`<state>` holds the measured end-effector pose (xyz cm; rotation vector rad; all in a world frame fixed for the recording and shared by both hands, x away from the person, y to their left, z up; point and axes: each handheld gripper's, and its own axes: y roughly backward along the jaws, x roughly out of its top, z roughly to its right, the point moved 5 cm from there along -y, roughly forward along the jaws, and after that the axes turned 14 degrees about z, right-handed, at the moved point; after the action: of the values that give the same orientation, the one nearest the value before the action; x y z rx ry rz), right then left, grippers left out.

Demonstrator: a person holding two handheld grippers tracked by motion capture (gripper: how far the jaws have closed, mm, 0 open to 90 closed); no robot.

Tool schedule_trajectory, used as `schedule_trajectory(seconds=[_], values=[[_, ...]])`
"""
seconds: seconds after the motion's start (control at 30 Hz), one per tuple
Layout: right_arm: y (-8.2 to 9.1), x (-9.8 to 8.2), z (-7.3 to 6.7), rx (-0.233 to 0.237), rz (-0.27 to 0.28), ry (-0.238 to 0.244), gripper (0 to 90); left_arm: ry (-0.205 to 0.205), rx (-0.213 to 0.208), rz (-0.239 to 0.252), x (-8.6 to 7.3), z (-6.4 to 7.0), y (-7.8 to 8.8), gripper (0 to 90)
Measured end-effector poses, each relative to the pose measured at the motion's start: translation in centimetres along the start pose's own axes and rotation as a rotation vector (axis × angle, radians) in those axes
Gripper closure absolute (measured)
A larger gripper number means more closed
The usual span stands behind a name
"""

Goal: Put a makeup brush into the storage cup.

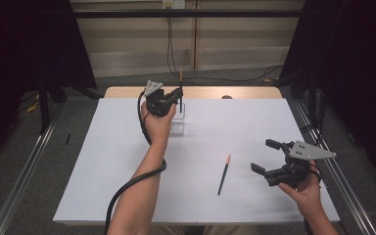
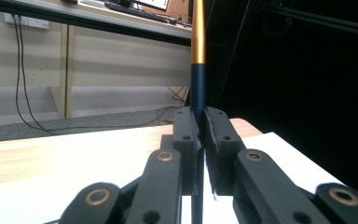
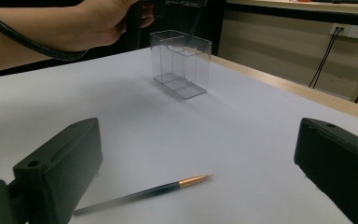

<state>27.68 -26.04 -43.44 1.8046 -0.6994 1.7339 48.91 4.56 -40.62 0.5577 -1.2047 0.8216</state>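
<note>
Left gripper [image 1: 180, 96] fingers [image 2: 186, 135] clamping upright dark-blue pencil [image 2: 197, 84], holding it over clear plastic box [image 3: 181, 63] standing on desk [image 1: 103, 161]. Right gripper [image 1: 266, 156] fingers [image 3: 60, 172] standing wide apart, hovering beside second pencil [image 1: 223, 174] lying flat on desk.

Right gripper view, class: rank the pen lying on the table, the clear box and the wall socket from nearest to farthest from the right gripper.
1. Pen lying on the table: on the white sheet just beyond the open right gripper.
2. Clear box: upright, mid-table, below the other hand.
3. Wall socket: on the back wall, upper right.
</note>
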Motion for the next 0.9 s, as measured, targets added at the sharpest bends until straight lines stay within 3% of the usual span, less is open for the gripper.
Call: schedule_trajectory(seconds=[0.9], values=[[0.0,0.0,-0.1,0.006,-0.004,0.001,0.4,-0.002,0.020,-0.007,-1.4,-0.5,0.6,83.8]])
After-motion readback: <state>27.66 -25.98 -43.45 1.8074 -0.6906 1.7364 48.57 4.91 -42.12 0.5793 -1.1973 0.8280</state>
